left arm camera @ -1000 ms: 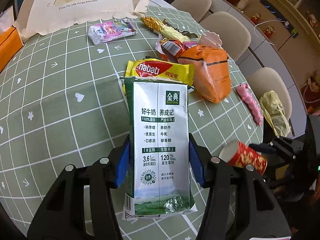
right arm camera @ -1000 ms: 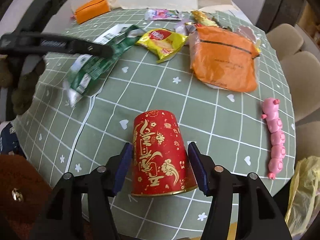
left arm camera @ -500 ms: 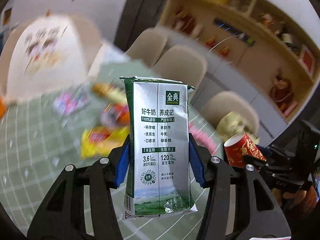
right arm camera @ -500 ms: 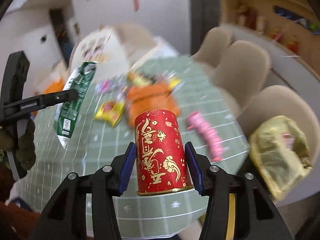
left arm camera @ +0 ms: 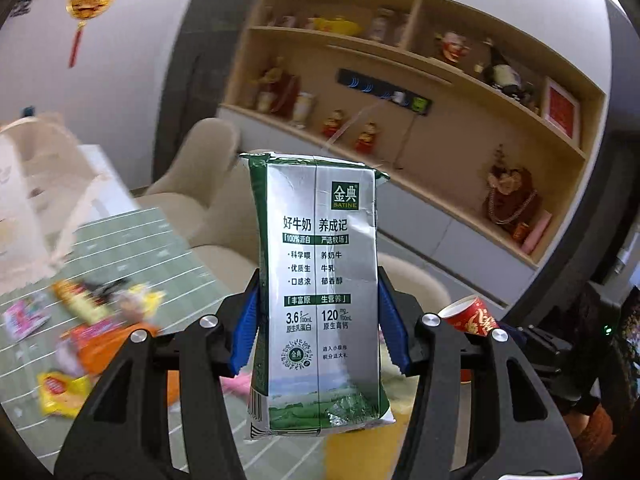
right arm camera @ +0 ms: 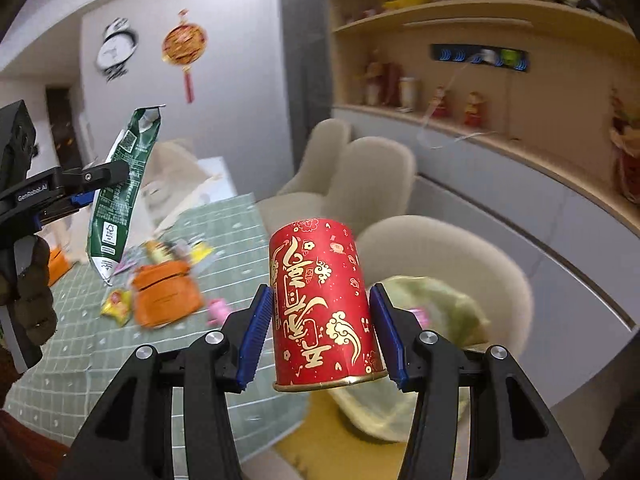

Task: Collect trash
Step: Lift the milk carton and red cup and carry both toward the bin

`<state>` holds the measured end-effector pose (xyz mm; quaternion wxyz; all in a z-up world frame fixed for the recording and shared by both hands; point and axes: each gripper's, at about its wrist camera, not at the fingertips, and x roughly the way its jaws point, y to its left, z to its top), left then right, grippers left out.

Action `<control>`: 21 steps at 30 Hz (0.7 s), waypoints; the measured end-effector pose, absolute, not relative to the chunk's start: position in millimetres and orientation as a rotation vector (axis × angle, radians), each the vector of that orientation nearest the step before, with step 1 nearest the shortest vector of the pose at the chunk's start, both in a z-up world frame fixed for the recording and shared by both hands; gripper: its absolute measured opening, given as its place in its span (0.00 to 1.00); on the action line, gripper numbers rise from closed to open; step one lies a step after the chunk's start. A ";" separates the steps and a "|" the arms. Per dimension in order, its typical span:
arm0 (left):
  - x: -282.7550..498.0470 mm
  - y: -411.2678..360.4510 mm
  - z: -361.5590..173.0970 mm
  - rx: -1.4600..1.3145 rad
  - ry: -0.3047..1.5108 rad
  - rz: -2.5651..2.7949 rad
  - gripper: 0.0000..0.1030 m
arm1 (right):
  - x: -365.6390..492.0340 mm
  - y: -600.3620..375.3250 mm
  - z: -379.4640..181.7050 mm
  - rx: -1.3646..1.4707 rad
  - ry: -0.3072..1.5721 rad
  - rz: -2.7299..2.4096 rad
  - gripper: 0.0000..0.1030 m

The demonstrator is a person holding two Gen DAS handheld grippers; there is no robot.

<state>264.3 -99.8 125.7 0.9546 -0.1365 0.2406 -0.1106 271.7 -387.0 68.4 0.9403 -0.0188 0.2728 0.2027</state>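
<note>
Two handheld grippers are lifted above a round bench (right arm camera: 224, 216) covered in a green grid-pattern cloth, each carrying one piece of trash.

The left gripper (left arm camera: 318, 328) has its blue-padded fingers (left arm camera: 245, 330) closed partway against the sides of a flattened silver and green milk carton (left arm camera: 320, 300). The carton stands upright between them, clear of the bench, its printed face toward the camera. In the right wrist view the same carton (right arm camera: 120, 196) hangs in the air at the left, pinched near its middle by the left gripper (right arm camera: 86, 190).

The right gripper (right arm camera: 322, 330) holds a red paper cup (right arm camera: 324, 308) with gold lettering, upside down, its gold rim nearest the camera. Its fingers (right arm camera: 256, 332) stand fairly wide and have just closed in a little; the pads meet the cup's sides and it is carried in the air. In the left wrist view the cup (left arm camera: 472, 316) shows just to the right, close beside the carton.

Left on the bench, blurred, are an orange pouch (right arm camera: 166, 294), a yellow snack wrapper (right arm camera: 116, 304) and other small wrappers. Beyond the bench edge, on a cream chair, sits a crumpled yellow-green plastic bag (right arm camera: 444, 304), apparently the trash bag.

The step in hand appears to be carrying both items off the bench toward that bag. The next move likely calls for bringing each gripper over the bag's mouth and opening the fingers there. The bag's opening is not clearly visible, so the aim would need checking first.
</note>
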 end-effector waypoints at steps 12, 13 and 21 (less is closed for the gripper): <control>352.9 -251.2 120.2 -0.225 0.509 -0.367 0.49 | 314.7 -524.2 74.5 0.060 0.485 0.244 0.46; 357.8 -261.0 116.0 -0.214 0.514 -0.372 0.49 | 317.7 -534.0 73.4 0.076 0.486 0.235 0.46; 387.8 -296.3 66.5 -0.208 0.599 -0.348 0.49 | 324.2 -557.9 55.9 0.113 0.488 0.235 0.46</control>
